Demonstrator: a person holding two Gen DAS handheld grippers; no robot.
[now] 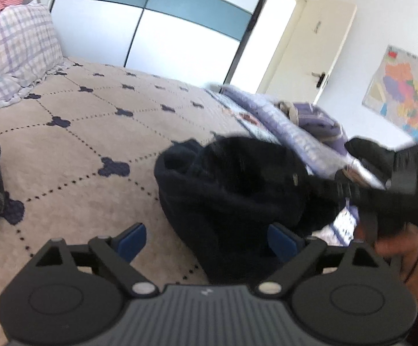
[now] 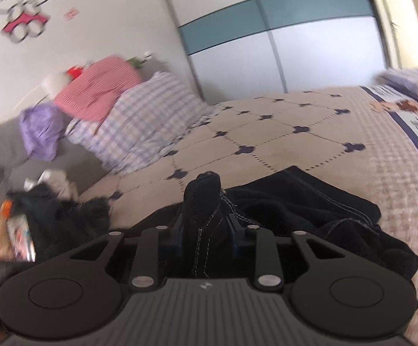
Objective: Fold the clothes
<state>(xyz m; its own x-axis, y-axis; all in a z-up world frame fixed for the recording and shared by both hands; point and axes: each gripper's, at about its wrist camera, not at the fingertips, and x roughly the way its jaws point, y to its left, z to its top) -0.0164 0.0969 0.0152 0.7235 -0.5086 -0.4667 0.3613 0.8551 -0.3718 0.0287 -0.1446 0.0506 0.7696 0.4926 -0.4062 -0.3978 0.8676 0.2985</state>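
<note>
On a bed (image 1: pixel 73 144) spread with a beige quilted cover patterned in dark clover shapes, a dark garment (image 1: pixel 232 187) with pale stitching lies bunched near the cover's lower right part. The right tongs (image 2: pixel 207 230) are clenched on a raised fold of that garment (image 2: pixel 309 210), the cloth standing up between the two blue-padded fingers (image 2: pixel 233 235) while the rest trails across the cover beside them. The left tongs (image 1: pixel 207 240) hang released just above the cover, blue pads (image 1: pixel 132 240) wide apart, the nearer edge of the garment lying between them and untouched as far as the view allows. In the left wrist view the right tongs (image 1: pixel 350 193) appear as a blurred black shape at the far side of the garment, a person's hand (image 1: pixel 402 248) under them. A checked pillow (image 2: pixel 139 121) sits at the head of the bed with a red striped one (image 2: pixel 99 86) stacked behind it. A pale purple blanket (image 1: pixel 295 127) is piled at the bed's edge beyond the garment. A second dark heap (image 2: pixel 56 213), too blurred to identify, lies off the cover's left side below the pillows.
</note>
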